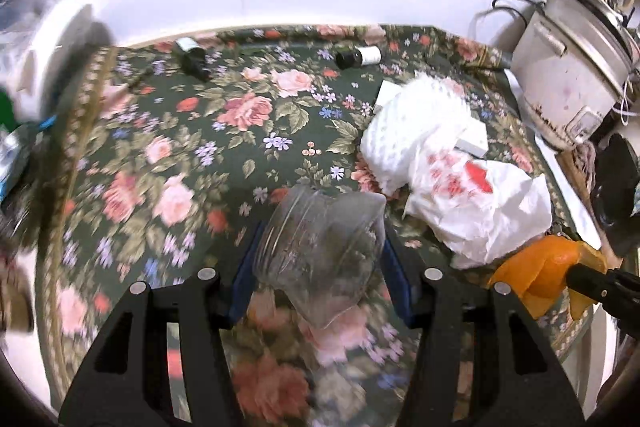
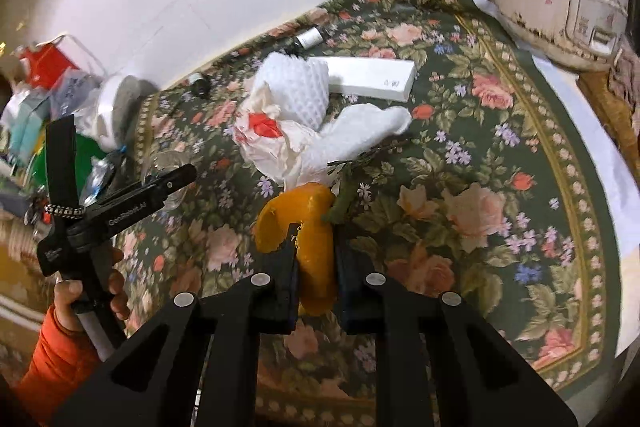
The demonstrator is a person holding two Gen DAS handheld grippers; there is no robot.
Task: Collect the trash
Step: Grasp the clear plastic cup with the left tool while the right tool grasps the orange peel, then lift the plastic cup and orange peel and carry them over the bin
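My left gripper (image 1: pixel 318 255) is shut on a crumpled clear plastic cup (image 1: pixel 320 251), held above the floral tablecloth (image 1: pixel 168 155). My right gripper (image 2: pixel 314 259) is shut on an orange peel (image 2: pixel 308 227) with a green stem; the peel also shows in the left wrist view (image 1: pixel 540 275). A heap of white foam netting (image 2: pixel 300 91) and a crumpled white plastic bag with red print (image 2: pixel 272 139) lies on the cloth ahead of both grippers; the heap shows in the left wrist view (image 1: pixel 440 155).
A long white box (image 2: pixel 372 79) lies behind the heap. Two small dark bottles (image 1: pixel 358 57) (image 1: pixel 192 57) lie near the wall. A white rice cooker (image 1: pixel 572 67) stands at the right. Clutter (image 2: pixel 48 99) is piled at the table's left end.
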